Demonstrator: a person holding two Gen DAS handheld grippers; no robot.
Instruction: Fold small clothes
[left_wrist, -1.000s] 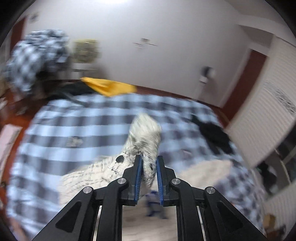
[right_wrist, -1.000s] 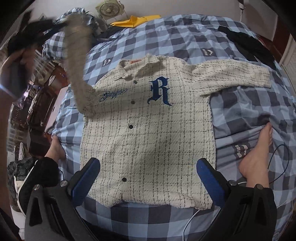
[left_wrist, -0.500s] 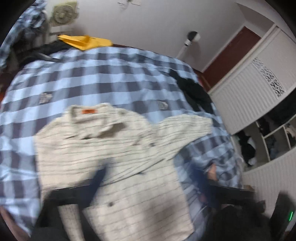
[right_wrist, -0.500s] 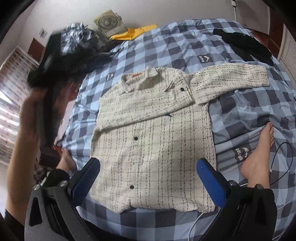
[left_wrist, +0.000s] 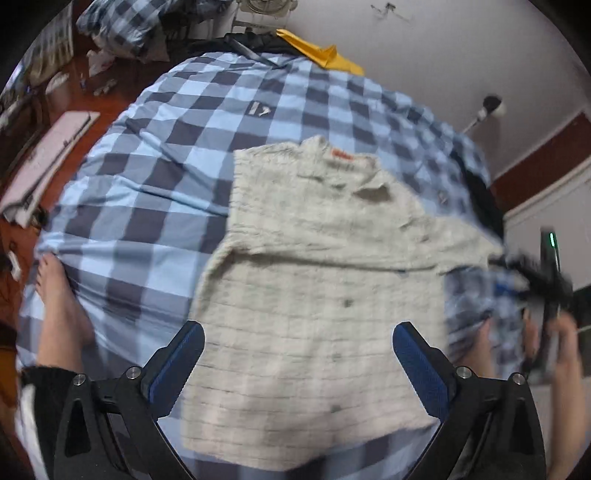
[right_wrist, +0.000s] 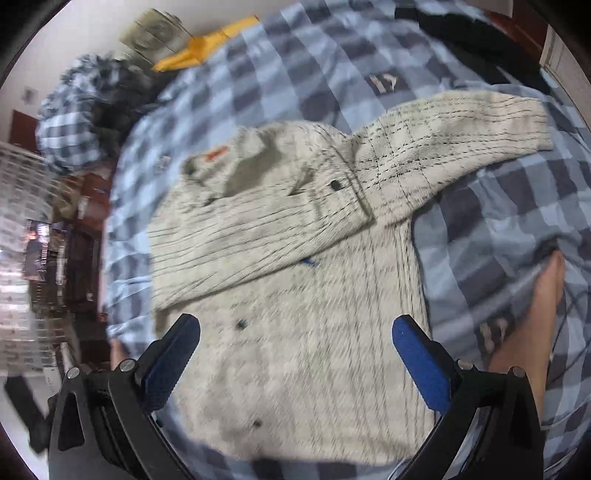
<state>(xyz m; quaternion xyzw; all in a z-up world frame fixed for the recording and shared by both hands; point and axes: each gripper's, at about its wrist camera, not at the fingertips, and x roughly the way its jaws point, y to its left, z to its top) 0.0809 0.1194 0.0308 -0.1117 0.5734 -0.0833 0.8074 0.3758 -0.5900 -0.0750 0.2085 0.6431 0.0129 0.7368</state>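
Left tool (left_wrist: 297, 360) has let go of left sleeve (right_wrist: 258, 225), now folded across shirt (right_wrist: 306, 354) chest on bed (left_wrist: 147, 192). Both tools spread, empty. Right tool (right_wrist: 295, 358) hovers; right sleeve (right_wrist: 454, 129) unfolded, likely next.

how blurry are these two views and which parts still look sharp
Left wrist view: motion blur smears the cream shirt and checked bedspread, yet the left gripper is crisp. Right wrist view: the shirt's lower body is streaked, its outstretched sleeve clearer, the right gripper sharp. Both show fisheye bending and dark corners.
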